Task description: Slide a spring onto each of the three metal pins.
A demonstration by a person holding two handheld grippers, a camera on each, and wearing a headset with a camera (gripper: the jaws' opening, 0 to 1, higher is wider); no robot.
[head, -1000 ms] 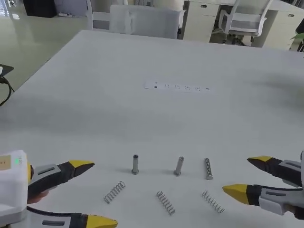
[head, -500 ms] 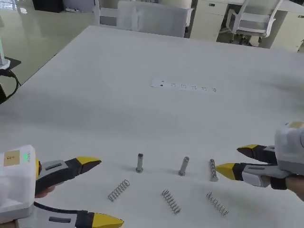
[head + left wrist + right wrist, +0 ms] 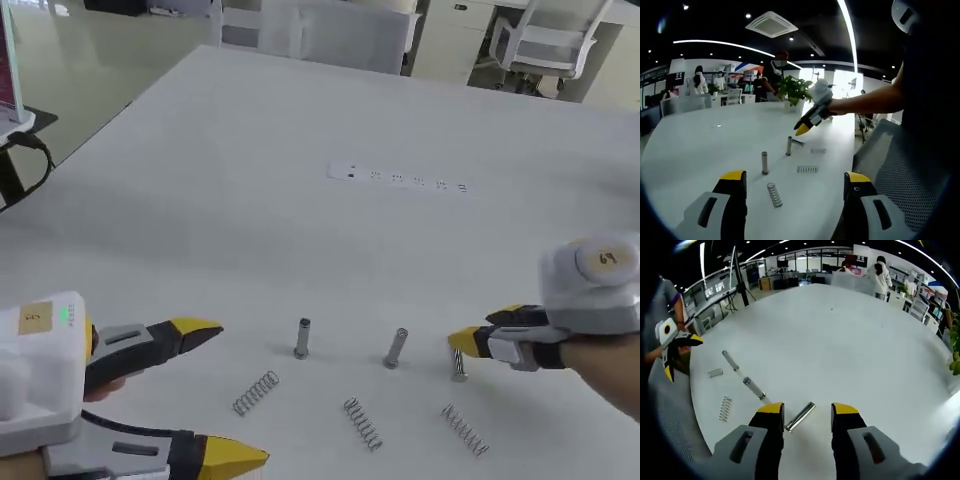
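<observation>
1. Moved in since a second ago: right gripper [image 3: 808,409], from well off at the right of the head view up to the right pin [image 3: 458,365], a short silver metal rod; jaws narrower than before. Left gripper [image 3: 795,176] much where it was.
2. Right claw: partly open, one yellow-tipped jaw on either side of the right pin, nothing clamped. Pin nearer one jaw in the right gripper view; contact unclear.
3. Left claw: wide open, empty, low over the table near the left spring [image 3: 255,392], a small steel wire coil.
4. Matching middle pin [image 3: 396,347] and left pin [image 3: 302,338] in a row with the right pin, each apart. Middle spring [image 3: 362,422] and right spring [image 3: 465,430] on the table just in front. No spring on any pin yet.
5. Step in hand, by judgement: seizing the right pin.
   - Close slowly on the shaft, clear of the end meant for the spring.
   - Keep it square in the jaws; round metal likely to roll or twist out.
   - Hard to tell whether this pin stands or lies.
6. Surface: plain white matte tabletop [image 3: 250,150], with a flush socket strip [image 3: 395,182] mid-table.
7. Room: open office, white chairs [image 3: 530,45] beyond the far edge, glossy floor [image 3: 80,60], potted plant [image 3: 792,87].
</observation>
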